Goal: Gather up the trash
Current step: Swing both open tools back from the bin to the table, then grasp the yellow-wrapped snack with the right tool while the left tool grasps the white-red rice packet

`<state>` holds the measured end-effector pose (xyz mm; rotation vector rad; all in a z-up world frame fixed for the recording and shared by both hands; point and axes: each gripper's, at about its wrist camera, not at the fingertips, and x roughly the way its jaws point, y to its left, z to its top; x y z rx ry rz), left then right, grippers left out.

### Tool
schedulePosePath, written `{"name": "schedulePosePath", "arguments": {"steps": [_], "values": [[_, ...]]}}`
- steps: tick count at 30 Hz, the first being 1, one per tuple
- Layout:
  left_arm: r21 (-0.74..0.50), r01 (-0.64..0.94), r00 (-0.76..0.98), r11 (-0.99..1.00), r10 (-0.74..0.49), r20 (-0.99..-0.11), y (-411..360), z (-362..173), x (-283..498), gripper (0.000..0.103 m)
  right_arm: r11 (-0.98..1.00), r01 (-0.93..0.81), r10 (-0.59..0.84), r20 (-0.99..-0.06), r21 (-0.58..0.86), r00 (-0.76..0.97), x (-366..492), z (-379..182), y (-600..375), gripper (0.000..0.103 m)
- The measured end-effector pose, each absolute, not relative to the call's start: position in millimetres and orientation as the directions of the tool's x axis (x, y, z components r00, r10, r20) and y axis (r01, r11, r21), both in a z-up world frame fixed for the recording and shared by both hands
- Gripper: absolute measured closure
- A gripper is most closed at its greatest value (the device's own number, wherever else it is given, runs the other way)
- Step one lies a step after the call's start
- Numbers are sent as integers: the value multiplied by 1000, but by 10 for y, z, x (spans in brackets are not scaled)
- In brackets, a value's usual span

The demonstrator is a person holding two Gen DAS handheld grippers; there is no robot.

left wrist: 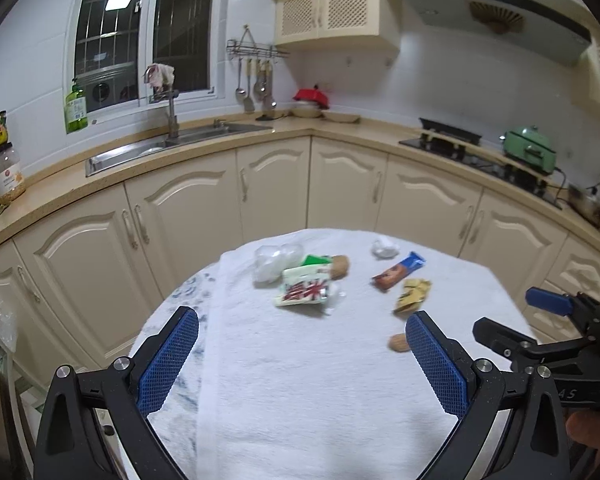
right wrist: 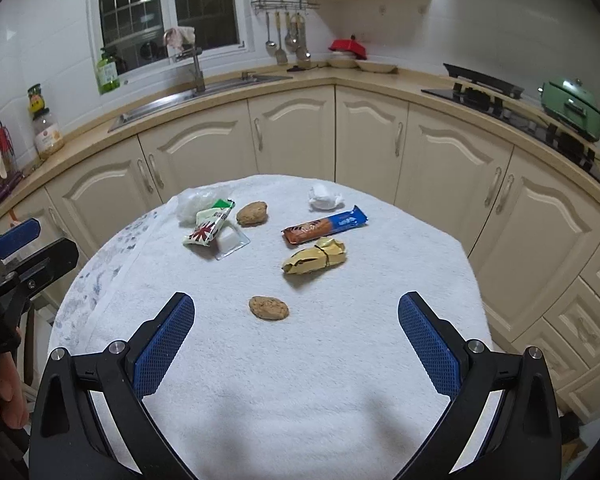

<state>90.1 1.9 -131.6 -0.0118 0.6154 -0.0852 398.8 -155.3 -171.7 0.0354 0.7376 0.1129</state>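
Above the towel (right wrist: 300,380), both grippers — left (left wrist: 302,364), right (right wrist: 296,344) — fingers wide and empty, wrappers (right wrist: 324,226) and perhaps cookies (right wrist: 269,307) beyond.

Behind the table we see a steel sink (right wrist: 204,92), a green soap bottle (right wrist: 108,70), hanging utensils (right wrist: 286,38) and a green cooker (right wrist: 572,108).

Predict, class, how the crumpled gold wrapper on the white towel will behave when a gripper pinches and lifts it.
The gold wrapper looks creased and torn open, so it would probably crush flat between the pads rather than resist. It appears thin and empty, so likely very light. Lying loose on the towel, it may slide if nudged.
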Motion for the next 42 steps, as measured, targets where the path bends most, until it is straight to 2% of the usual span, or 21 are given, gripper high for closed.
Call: {"name": "schedulePosePath", "arguments": {"steps": [6, 28, 31, 33, 35, 37, 38, 40, 42], "values": [[-37, 71, 787, 997, -79, -612, 43, -1491, 1502, 1, 991, -108, 131, -707, 77, 695, 4217, -1936, -1429, 8], [-9, 108, 633, 994, -76, -771, -283, -2248, 4067, 1, 985, 9, 135, -813, 169, 567, 5351, -2571, -1679, 22], [-20, 114, 619, 993, -87, -781, -316, -2347, 4310, 1, 985, 5, 140, -818, 172, 558, 5417, -2617, -1693, 28], [-60, 122, 599, 991, -122, -792, -308, -2428, 4452, 4, 987, -2, 136, -823, 162, 552, 5442, -2656, -1682, 35], [-129, 146, 569, 981, -190, -800, -282, -2504, 4587, 11, 992, -10, 108, -820, 124, 562, 5442, -2666, -1653, 40], [-196, 161, 542, 967, -253, -801, -248, -2551, 4744, 27, 994, -16, 95, -816, 104, 570, 5443, -2678, -1641, 45], [-197, 166, 547, 966, -256, -797, -245, -2552, 4800, 29, 995, -20, 93, -815, 99, 573, 5445, -2678, -1641, 46], [-221, 182, 551, 958, -286, -784, -221, -2549, 4908, 43, 994, -31, 101, -810, 102, 577, 5433, -2677, -1642, 48], [-229, 188, 558, 955, -295, -776, -219, -2540, 5007, 48, 994, -40, 108, -806, 105, 581, 5414, -2671, -1643, 52]]}}
